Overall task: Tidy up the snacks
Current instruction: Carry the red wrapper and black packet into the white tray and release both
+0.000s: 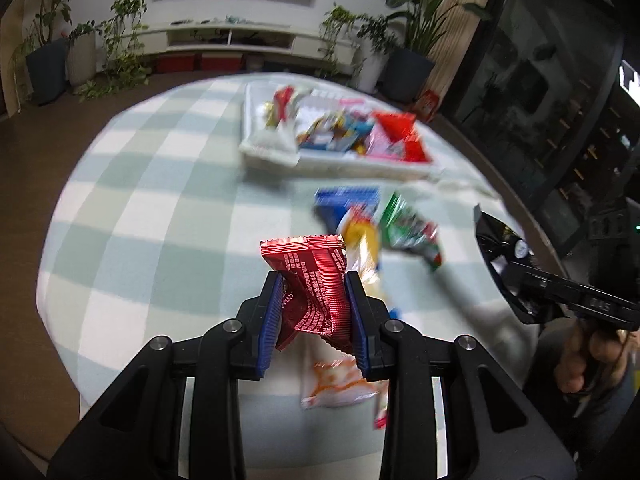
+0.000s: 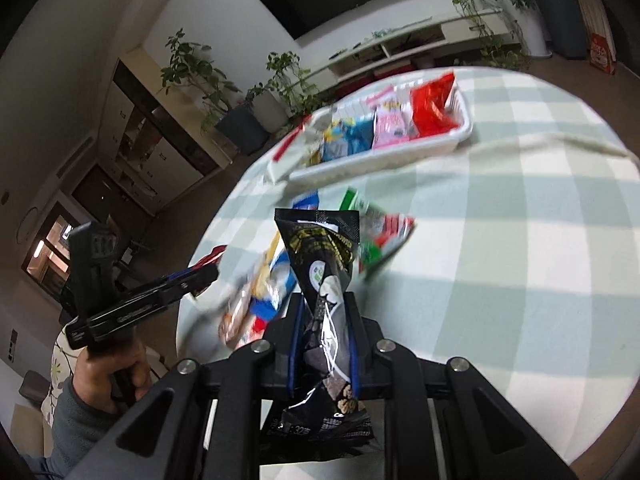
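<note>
My left gripper (image 1: 313, 280) is shut on a red snack packet (image 1: 310, 280), crumpled between its blue pads and lifted above the table. Over the table's near side my right gripper (image 2: 325, 300) is shut on a black snack packet (image 2: 324, 280) that stands upright between the pads. A white tray (image 1: 280, 156) (image 2: 384, 156) with several packets in it sits at the far side of the table. Loose packets lie between tray and grippers: a blue one (image 1: 346, 200), a green one (image 1: 408, 224) (image 2: 380, 232), a yellow one (image 1: 362, 244) and an orange-white one (image 1: 336, 380).
The round table has a green-and-white checked cloth (image 1: 160, 208) (image 2: 520, 240). The right gripper with the black packet (image 1: 496, 248) shows at the left view's right edge, above a hand (image 1: 588, 356). The left gripper (image 2: 140, 300) and its hand (image 2: 108, 372) show at the right view's left. Potted plants (image 1: 124, 40) stand behind.
</note>
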`<state>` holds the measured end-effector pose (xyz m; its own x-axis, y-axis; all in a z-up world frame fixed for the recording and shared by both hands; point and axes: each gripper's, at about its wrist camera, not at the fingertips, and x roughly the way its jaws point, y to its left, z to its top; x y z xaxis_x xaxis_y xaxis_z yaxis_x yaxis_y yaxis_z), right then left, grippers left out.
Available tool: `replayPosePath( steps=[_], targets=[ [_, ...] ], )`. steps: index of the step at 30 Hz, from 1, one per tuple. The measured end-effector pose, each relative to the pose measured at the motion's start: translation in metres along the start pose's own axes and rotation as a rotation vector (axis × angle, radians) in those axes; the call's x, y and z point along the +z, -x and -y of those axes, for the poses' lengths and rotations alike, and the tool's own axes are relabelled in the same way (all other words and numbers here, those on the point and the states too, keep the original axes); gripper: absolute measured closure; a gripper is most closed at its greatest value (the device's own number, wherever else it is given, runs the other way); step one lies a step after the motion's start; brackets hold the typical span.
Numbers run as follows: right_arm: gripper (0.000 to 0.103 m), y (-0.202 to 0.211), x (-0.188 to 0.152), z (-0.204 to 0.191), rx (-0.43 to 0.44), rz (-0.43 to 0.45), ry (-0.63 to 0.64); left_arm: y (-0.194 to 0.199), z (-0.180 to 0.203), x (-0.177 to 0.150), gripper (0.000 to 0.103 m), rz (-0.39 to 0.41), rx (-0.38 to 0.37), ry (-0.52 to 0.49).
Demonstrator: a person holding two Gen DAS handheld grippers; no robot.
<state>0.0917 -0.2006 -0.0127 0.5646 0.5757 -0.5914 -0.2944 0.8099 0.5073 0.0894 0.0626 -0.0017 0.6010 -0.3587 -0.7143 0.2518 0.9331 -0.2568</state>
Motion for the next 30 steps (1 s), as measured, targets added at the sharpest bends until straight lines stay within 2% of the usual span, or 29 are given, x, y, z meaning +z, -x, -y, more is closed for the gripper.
replayPosePath(
  steps=[5,11,15,18,24,30],
  targets=[
    [0.083,0.014,0.043,-0.002,-0.020,0.077,0.019,0.004,0.009,0.039,0.074,0.035,-0.042,-0.019],
    [0.083,0.016,0.099,-0.002,-0.066,0.156,0.050,-0.006,0.023,0.110,0.074,0.088,-0.058,-0.074],
    [0.083,-0.009,0.143,0.007,-0.094,0.194,0.034,-0.037,0.032,0.160,0.074,0.093,-0.040,-0.085],
    [0.083,-0.042,0.170,0.014,-0.139,0.195,0.048,-0.067,0.034,0.183,0.074,0.084,-0.022,-0.074],
    [0.083,-0.103,0.189,0.034,-0.196,0.140,0.041,-0.147,0.030,0.193,0.074,-0.018,0.018,-0.067],
    [0.083,-0.137,0.181,0.045,-0.290,0.081,0.090,-0.181,0.030,0.199,0.074,-0.053,0.049,-0.075]
  ],
)
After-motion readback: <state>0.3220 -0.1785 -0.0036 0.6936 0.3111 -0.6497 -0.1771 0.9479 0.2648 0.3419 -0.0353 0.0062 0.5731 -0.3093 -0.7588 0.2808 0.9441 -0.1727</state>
